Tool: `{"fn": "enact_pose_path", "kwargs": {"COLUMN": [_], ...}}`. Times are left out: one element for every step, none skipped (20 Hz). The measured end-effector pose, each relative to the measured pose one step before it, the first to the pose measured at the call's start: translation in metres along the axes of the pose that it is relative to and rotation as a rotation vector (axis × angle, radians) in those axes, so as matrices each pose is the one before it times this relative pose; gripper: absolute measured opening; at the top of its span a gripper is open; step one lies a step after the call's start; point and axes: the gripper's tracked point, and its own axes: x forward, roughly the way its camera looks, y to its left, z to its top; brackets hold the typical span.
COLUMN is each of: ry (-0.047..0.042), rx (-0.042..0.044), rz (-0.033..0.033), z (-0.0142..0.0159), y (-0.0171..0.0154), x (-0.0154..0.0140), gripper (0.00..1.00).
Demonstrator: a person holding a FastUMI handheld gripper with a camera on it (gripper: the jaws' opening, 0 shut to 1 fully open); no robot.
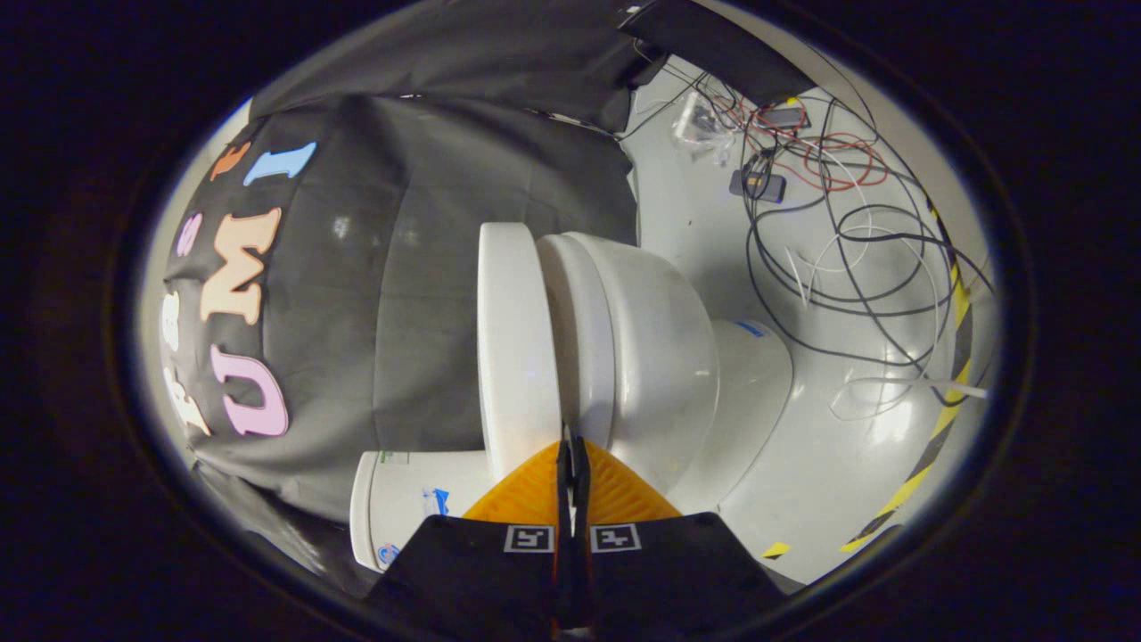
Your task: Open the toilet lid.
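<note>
The view is rolled onto its side, so the toilet (642,357) appears lying across the picture with its top facing the black cloth wall (428,267). The claw (571,446) has its two fingers pressed together, with nothing between them. Their tips sit right at the seam between the toilet lid (517,339) and the seat (579,339) beneath it, at the front rim; whether they touch the rim I cannot tell for certain, but they look to be against it.

The lid is a white slab, down over the seat, with a narrow dark line between the two along their edge. Beyond the seat the white bowl (664,357) bulges out and narrows into the base (753,392), which stands on the pale glossy floor (847,446). A small blue mark shows on the base near the bowl.

Just beside the fingers, on the lid's side, is the white tank (410,508), with small stickers on its face; it is close against the cloth wall.

Well beyond the toilet, on the floor, lies a loose tangle of cables (856,259), black, white and red, looping over one another. Among them is a small dark box (758,185), and a clear plastic bag (700,120) lies near the cloth. A strip of yellow and black tape (945,428) runs along the far side of the floor.
</note>
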Motion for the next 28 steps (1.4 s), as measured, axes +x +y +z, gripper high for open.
{"fn": "enact_pose_path", "kwargs": {"ry": [-0.00332, 0.00109, 0.00346, -0.00207, -0.00633, -0.00941, -0.00393, -0.00551, 0.00524, 0.00269, 0.00826, -0.01166, -0.00351, -0.00555, -0.00628, -0.00611, 0.00453, 0.00607, 0.00559, 0.00036, 0.00342, 0.00423, -0.00341, -0.00211, -0.00399, 0.00798, 0.00479, 0.00256], "rx": [-0.01396, -0.02315, -0.03517, -0.03117, -0.01439, -0.00107, 0.00544, -0.00123, -0.01295, -0.01728, -0.01274, -0.00849, -0.00305, 0.01058, 0.01789, 0.0148, -0.00617, -0.02577, -0.02862, -0.00532, -0.00201, -0.00425, -0.01055, 0.00185, 0.00274, -0.0268, -0.04369, -0.0505], "rz": [-0.00461, -0.00545, -0.00688, -0.01029, -0.01051, -0.00155, 0.00453, 0.00444, 0.00094, -0.00895, -0.00994, -0.01057, -0.00568, -0.005, 0.00022, -0.00504, -0.01773, -0.02752, -0.0147, -0.00004, 0.01131, 0.01163, 0.01415, 0.02175, 0.02066, 0.01566, 0.01305, 0.01586], "z": [-0.00061, -0.00037, -0.00278, 0.001, 0.00392, 0.00307, 0.00229, 0.0011, -0.0016, 0.00038, -0.00106, 0.00356, 0.00102, 0.00098, 0.00027, 0.00215, -0.003, -0.00011, -0.00337, 0.00128, 0.00178, -0.0012, 0.00039, -0.00005, 0.00084, -0.0027, -0.00188, -0.00257], "y": [0.0046, 0.0043, 0.00467, 0.00328, 0.00397, 0.00481, 0.00552, 0.00528, 0.00414, 0.00154, 0.00108, 0.00063, 0.00175, 0.00115, 0.00434, 0.00416, 0.00233, 0.00056, 0.00386, 0.00472, 0.00744, 0.0052, 0.00301, 0.00365, 0.00736, 0.00455, 0.00373, 0.0061], "x": [-0.00178, -0.00293, -0.00197, -0.00151, -0.0009, -0.00036, -0.00409, -0.00244, -0.00152, 0.00022, -0.00094, 0.00136, -0.00061, -0.00023, -0.00154, -0.00194, 0.00272, -0.00351, -0.00148, -0.00344, -0.00408, -0.0029, -0.00258, -0.00273, -0.00069, -0.00137, -0.00164, -0.00263], "gripper": [0.01, 0.01, 0.0, 0.01, 0.01, 0.01, 0.01, 0.01, 0.0, 0.0, 0.01, 0.01, 0.01, 0.0, 0.0, 0.01, 0.0, 0.0, 0.0, 0.01, 0.0, 0.01, 0.0, 0.01, 0.0, 0.0, 0.01, 0.0]}}
